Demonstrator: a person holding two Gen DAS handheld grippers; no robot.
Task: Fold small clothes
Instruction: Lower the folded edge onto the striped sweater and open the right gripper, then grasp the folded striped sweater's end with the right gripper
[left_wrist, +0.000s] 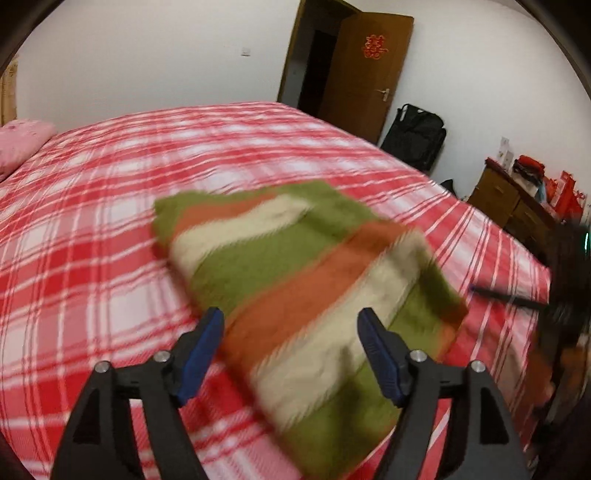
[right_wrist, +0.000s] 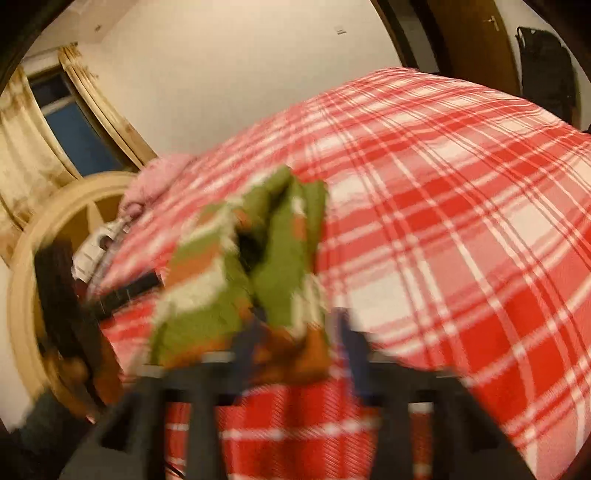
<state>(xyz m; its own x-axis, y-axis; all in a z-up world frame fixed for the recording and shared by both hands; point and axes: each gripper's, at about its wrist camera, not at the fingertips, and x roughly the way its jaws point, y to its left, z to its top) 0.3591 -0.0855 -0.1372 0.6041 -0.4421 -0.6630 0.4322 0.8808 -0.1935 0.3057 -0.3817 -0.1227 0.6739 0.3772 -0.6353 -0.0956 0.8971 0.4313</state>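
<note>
- left wrist view: a bedroom with white walls and an open brown door (left_wrist: 364, 74); a red-and-white plaid bed (left_wrist: 110, 221) fills most of the frame, with a pink pillow (left_wrist: 22, 144) at its far left edge.
- a green, orange and cream striped garment (left_wrist: 295, 280) lies folded on the bed; the left gripper (left_wrist: 291, 350) hovers above its near part, jaws spread wide, holding nothing.
- right wrist view: heavily blurred; a curtained window (right_wrist: 74, 125) and the same bed (right_wrist: 461, 221).
- the garment (right_wrist: 258, 266) bunches up just ahead of the right gripper (right_wrist: 295, 347); whether its jaws clamp the cloth i cannot tell.
</note>
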